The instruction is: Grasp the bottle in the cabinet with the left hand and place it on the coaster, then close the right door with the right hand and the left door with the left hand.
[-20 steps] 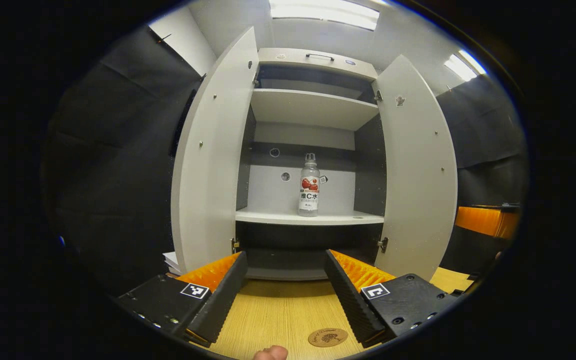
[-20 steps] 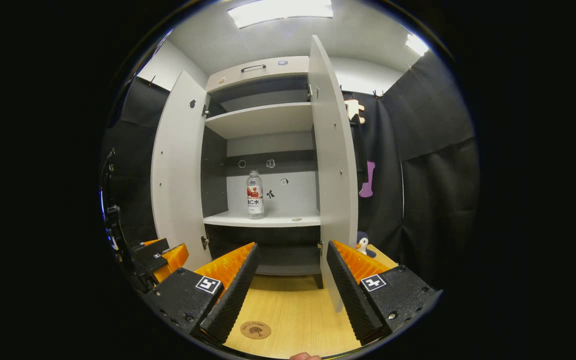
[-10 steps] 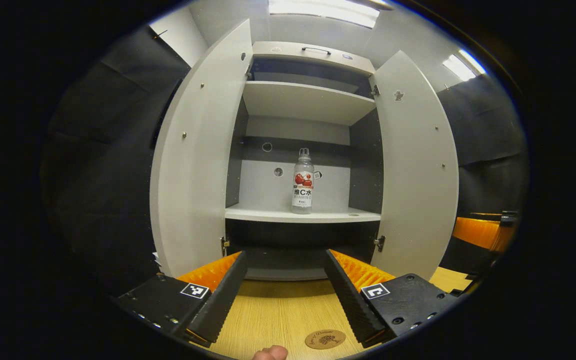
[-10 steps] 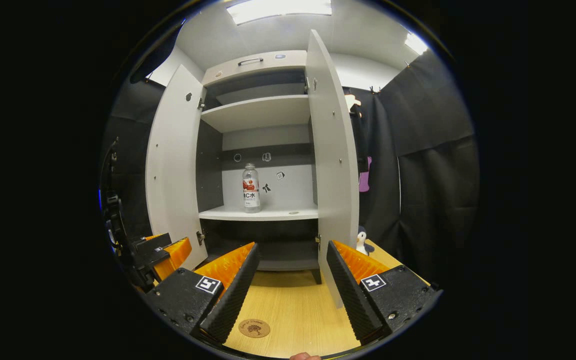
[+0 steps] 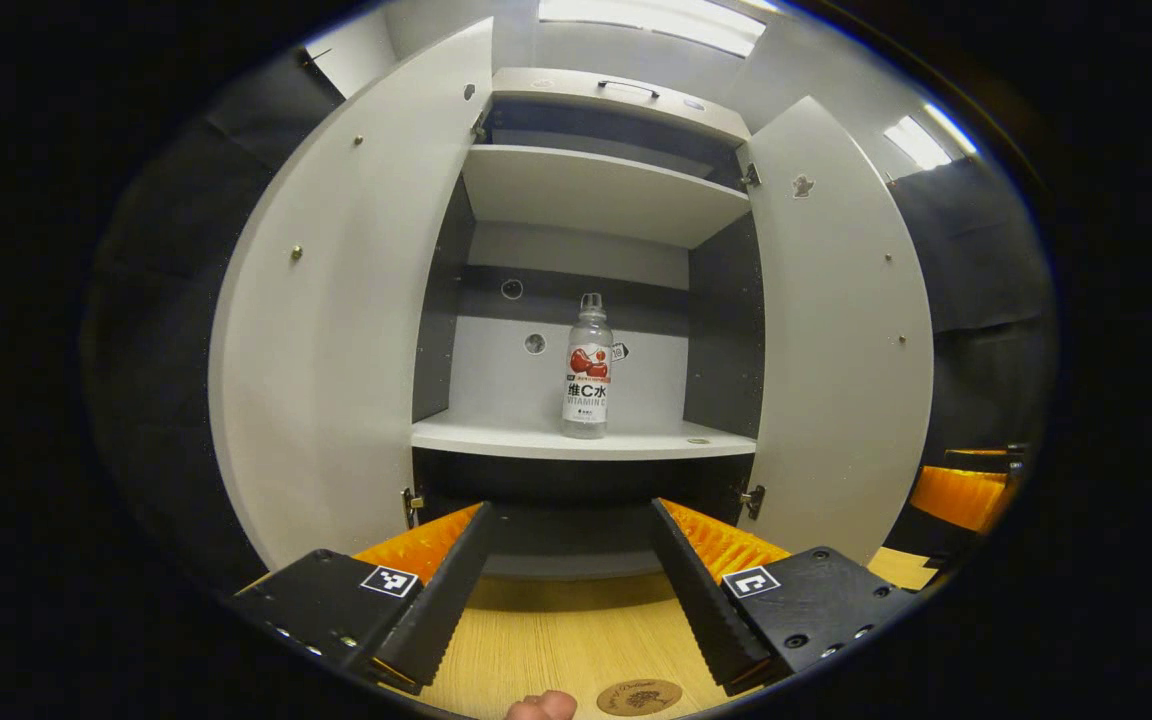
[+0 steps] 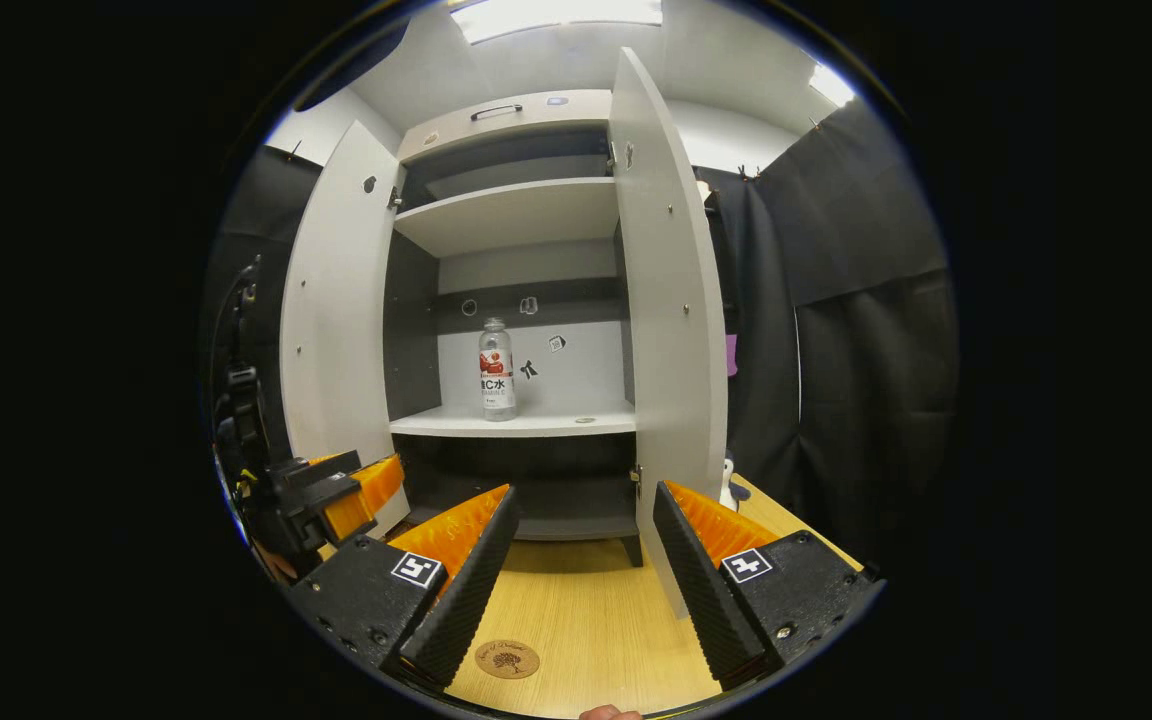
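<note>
While your left tool (image 5: 566, 585) hangs spread before the cabinet, with the bottle (image 5: 586, 368) upright on the shelf (image 5: 496, 438) at twelve o'clock, reach straight in, pinch it, then carry it to the coaster (image 5: 639, 696) at six.

Left gripper (image 5: 568, 580): level, facing forward, fingers (image 5: 436, 600) spread wide apart with nothing between them; a fingertip (image 5: 541, 706) of the holding hand shows at the lower edge of the left gripper view, and the same gripper appears at the left of the right gripper view (image 6: 336, 500). Right gripper (image 6: 581, 570): level, facing forward, fingers (image 6: 461, 590) likewise spread wide and holding nothing; a fingertip (image 6: 608, 712) of the holding hand shows at the lower edge of the right gripper view.
</note>
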Demonstrator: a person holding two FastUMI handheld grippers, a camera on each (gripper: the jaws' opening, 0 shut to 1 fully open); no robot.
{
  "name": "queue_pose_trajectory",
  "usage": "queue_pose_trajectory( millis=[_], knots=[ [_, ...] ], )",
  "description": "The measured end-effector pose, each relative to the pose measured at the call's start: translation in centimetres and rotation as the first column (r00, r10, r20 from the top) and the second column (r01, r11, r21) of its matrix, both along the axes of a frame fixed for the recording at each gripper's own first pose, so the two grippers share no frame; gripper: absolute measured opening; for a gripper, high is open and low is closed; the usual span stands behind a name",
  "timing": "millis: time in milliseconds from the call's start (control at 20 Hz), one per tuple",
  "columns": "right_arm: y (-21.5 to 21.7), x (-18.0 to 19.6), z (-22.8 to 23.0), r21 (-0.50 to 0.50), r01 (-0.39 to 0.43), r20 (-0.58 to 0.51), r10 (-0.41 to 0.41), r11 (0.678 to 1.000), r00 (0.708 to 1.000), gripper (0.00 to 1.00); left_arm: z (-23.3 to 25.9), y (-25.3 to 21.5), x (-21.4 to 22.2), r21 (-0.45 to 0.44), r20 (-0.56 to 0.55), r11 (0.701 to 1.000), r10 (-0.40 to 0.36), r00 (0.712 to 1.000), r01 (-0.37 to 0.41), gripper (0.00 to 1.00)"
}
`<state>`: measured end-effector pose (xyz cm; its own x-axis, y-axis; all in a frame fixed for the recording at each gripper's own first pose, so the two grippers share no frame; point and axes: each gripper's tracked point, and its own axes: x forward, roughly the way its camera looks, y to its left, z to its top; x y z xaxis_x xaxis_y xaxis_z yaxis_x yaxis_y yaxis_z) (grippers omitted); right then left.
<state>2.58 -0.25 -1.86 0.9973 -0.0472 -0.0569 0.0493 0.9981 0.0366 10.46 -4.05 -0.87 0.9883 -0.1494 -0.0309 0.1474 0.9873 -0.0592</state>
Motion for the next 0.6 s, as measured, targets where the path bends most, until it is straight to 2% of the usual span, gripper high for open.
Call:
queue_pose_trajectory(
  millis=[400,600],
  knots=[
    [0.0,0.6,0.4,-0.005,-0.008,-0.002,0.008,1.0,1.0,0.84,5.7,-3.2,9.0,-0.022,0.063,0.995,-0.096,0.993,0.097,0.95],
    [-0.1,0.9,0.7,-0.002,-0.01,-0.008,0.01,1.0,1.0,0.84,7.8,-3.6,15.7,0.012,0.068,0.998,-0.07,0.995,0.069,0.95]
  ],
)
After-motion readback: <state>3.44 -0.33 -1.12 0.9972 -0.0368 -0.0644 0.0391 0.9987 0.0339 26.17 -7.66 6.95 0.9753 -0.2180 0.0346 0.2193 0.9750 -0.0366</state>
